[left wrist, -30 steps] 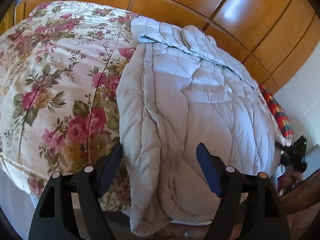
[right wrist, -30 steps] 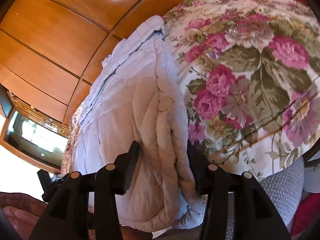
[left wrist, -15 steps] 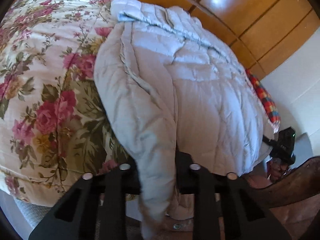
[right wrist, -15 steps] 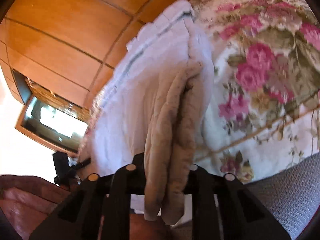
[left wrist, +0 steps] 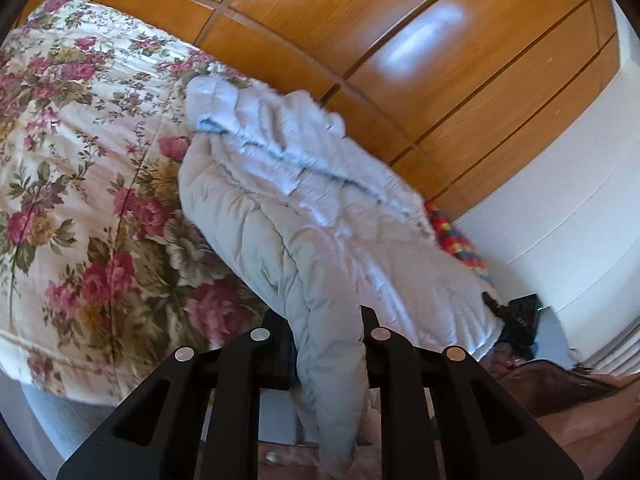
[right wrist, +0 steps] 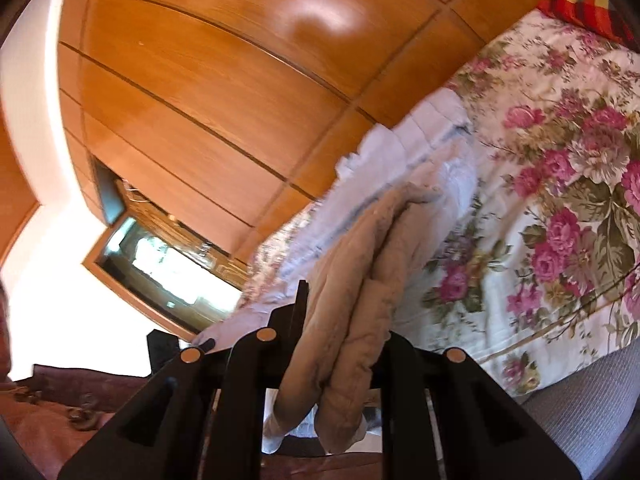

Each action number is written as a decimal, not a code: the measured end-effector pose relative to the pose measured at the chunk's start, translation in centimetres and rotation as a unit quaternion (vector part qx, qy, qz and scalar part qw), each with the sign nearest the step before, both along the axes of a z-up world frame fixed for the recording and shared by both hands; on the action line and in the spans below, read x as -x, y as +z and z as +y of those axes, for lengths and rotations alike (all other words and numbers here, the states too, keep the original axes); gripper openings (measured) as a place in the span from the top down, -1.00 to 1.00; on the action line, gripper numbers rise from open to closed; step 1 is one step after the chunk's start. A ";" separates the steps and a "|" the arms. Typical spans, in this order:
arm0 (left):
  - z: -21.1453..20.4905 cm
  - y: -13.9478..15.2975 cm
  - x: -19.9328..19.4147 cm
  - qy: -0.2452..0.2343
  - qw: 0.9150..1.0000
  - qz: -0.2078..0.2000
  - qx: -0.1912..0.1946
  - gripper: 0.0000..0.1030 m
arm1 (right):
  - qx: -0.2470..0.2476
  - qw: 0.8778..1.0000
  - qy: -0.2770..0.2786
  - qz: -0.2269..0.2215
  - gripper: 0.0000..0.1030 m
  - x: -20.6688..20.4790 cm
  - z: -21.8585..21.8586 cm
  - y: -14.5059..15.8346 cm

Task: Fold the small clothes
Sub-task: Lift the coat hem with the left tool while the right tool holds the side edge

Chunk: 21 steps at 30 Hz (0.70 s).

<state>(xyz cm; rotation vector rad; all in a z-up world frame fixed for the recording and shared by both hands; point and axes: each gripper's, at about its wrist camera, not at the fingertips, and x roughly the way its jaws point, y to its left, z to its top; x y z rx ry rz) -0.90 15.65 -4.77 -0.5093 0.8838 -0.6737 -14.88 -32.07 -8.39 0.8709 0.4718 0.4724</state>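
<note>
Having clamped both the left gripper and right gripper onto the quilted jacket's near hem, I now lift it off the bed, starting the fold.

Bright daylight, wardrobe glare, fisheye blur

Wardrobe: glossy wooden wardrobe doors fill the top of my left view.
Bed: floral bedspread at left.
Wall: white wall at right.
Window: bright window, lower left of my right view.
Pillow: plaid pillow, upper right.
</note>
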 end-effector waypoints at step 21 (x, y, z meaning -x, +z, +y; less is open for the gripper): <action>0.9 3.1 2.5 -0.010 0.996 -0.002 0.084 0.71 | -0.210 0.976 -0.035 -0.040 0.74 0.3 -4.5 -1.3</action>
